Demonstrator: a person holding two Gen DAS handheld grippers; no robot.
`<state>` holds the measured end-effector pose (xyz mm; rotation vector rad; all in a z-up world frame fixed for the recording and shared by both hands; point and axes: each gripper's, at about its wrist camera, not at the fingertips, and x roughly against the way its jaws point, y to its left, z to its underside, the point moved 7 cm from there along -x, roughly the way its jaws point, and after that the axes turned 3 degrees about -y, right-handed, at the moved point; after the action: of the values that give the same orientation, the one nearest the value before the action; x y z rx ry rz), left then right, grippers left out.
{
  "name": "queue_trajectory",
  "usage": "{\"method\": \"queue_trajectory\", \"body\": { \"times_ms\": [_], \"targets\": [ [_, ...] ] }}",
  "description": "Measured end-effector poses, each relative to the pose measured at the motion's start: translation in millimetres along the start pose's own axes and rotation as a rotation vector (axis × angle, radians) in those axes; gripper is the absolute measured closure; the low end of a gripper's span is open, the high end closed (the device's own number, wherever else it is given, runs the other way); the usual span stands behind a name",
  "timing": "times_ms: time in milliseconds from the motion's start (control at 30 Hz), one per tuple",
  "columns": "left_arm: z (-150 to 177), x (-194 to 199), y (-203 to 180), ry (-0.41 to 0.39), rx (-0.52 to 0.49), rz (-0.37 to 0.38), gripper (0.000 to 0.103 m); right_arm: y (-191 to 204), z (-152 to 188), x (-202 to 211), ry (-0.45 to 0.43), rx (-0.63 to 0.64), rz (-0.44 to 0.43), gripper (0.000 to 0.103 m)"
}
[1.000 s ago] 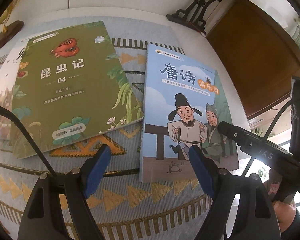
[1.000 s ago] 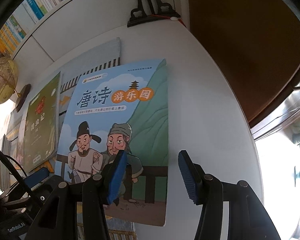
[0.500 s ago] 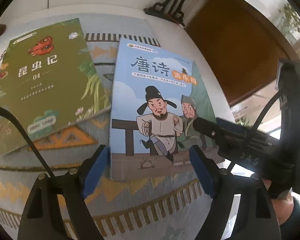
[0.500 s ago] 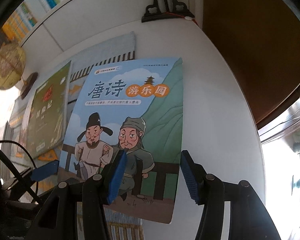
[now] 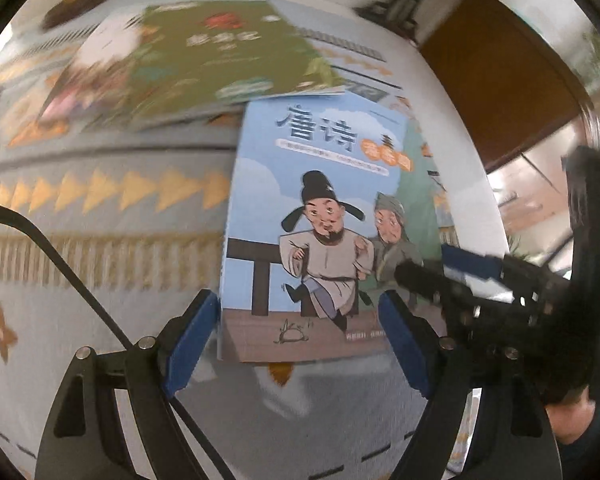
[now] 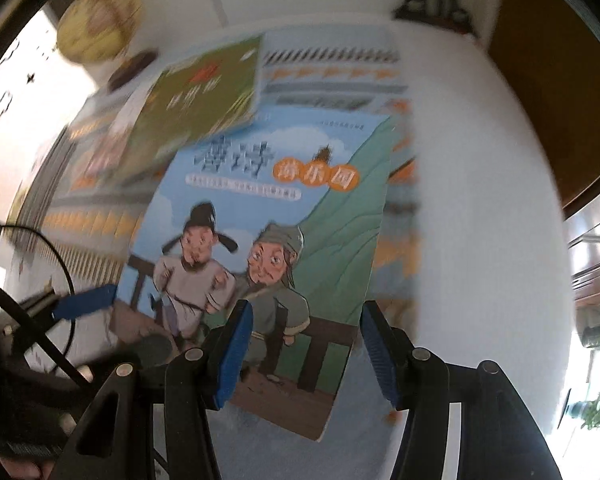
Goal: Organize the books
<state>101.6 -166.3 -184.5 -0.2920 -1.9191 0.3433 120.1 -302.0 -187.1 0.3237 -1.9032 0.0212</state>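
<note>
A white table (image 5: 466, 168) carries a grey cloth (image 5: 100, 216) with rows of orange triangles and a striped border; dark brown floor (image 6: 548, 92) shows beyond the table's far right edge.

At the far left, in my right wrist view, a yellowish globe (image 6: 96, 28) stands on a dark base, blurred. Just right of it, on the cloth, lies the green book (image 5: 204, 60), face up, with the pale edge of another book showing from under its left side. Its near right corner overlaps the far left corner of the blue book (image 5: 324, 216).

My left hand-held gripper (image 5: 296, 336) hovers over the near edge of the blue book, which lies face up on the cloth, right of the green one. Its jaws stand wide, one blue pad just off the book's near left corner, the other over its near right part; they grip nothing.

My right hand-held gripper (image 6: 304, 354) is over the book's near right corner, jaws partly apart. One pad sits over the cover and the other is just past the right edge. I cannot tell whether either pad touches the book. A black ornate stand (image 6: 436, 12) sits at the far edge of the table. My fingers (image 5: 568, 424) show at the right, behind that tool.
</note>
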Motion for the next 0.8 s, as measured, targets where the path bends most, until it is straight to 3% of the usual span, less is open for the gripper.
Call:
{"method": "queue_trajectory", "body": {
  "times_ms": [800],
  "targets": [
    [5, 2, 5, -0.034, 0.018, -0.005, 0.023, 1, -1, -1, -0.015, -0.010, 0.001, 0.047]
  ]
}}
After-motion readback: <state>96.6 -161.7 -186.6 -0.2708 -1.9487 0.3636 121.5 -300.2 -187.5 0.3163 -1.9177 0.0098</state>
